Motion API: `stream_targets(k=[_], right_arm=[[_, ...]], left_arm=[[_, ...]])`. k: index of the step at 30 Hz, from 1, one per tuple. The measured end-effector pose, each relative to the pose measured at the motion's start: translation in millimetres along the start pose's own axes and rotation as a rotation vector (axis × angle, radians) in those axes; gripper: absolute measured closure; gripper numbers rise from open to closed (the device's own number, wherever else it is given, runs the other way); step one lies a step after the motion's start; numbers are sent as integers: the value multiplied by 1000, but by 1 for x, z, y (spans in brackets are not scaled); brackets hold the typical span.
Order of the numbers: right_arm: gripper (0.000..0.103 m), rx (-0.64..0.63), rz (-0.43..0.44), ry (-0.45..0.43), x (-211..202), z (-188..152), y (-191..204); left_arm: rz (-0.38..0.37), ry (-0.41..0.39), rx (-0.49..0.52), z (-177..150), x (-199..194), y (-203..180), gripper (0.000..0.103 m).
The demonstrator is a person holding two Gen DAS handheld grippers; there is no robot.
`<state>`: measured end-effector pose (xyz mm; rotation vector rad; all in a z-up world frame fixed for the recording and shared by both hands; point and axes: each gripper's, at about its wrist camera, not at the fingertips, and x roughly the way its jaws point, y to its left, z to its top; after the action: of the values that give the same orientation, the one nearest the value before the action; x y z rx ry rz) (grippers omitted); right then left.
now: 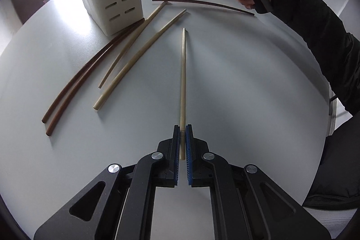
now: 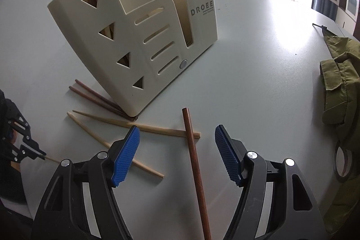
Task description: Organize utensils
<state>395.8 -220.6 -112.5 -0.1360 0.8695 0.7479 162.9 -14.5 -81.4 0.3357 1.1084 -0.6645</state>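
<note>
1. Left gripper [image 1: 182, 127]: jaws pressed together on the thick end of a pale chopstick [image 1: 183, 82]. The stick runs straight ahead from the pads, its tip low over the table [image 1: 236, 87]; I cannot tell whether the tip touches.
2. Right gripper [image 2: 177, 145]: jaws spread wide, pads clear of everything. A dark brown chopstick [image 2: 194, 161] lies on the table between them, its far part crossing over a pale chopstick [image 2: 144, 126].
3. Around the jaws: a second loose pale stick [image 2: 112, 145] sits under the right gripper's left finger, and two dark sticks [image 2: 99, 98] lie side by side, ends touching the foot of the cream utensil holder [image 2: 139, 42].
4. Holder contents: sticks already stand in its tall triangle-holed compartment – two dark, one pale. The slotted and front compartments look empty from here.
5. Step in hand, as I judge it: mid-task. One stick is carried on the left, the next pickup is lined up on the right.
6. Next move calls for closing on the dark stick alone, since the crossed pale stick may drag along.
7. Room: bare table to the right of the holder. An olive jacket [image 2: 337, 93] lies at the right edge – well apart from the sticks.
</note>
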Motion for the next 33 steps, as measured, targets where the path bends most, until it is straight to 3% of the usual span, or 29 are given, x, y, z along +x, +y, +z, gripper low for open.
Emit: stream_targets(k=[2,6,7,8,9,10,14,17,20,23,25,28,33], right_arm=[[36,6,-11,11,9,1,0],[65,5,-43,27,20,0,0],[81,10,-47,25,21,0,-1],[84,12,-46,18,20,-1,-1],[93,15,-41,9,19,0,-2],[94,19,-38,2,19,-1,-4],[95,27,-32,-10,16,-1,-5],[95,30,-41,-14,15,-2,-5],[95,41,-38,-30,15,-2,-6],[95,71,-5,-63,9,-2,-11],[95,75,-10,-62,5,-1,-12],[93,82,8,-50,2,-3,-14],[86,57,-2,-31,8,-6,-9]], left_arm=[[7,17,-5,1,2,8,98],[13,54,6,-4,8,13,98],[18,43,16,-6,5,12,93],[18,41,18,-7,4,12,78],[30,32,17,-8,1,12,69],[41,17,16,-10,-3,12,55],[63,13,-20,-14,-15,19,45],[92,43,-105,-19,-17,21,41],[115,3,-324,-20,-25,21,38],[-11,-37,-622,-29,-30,24,38],[-80,-44,-755,-34,-28,23,38],[-143,-54,-878,-32,-20,16,38],[-151,-89,-1034,-24,-8,9,46]])
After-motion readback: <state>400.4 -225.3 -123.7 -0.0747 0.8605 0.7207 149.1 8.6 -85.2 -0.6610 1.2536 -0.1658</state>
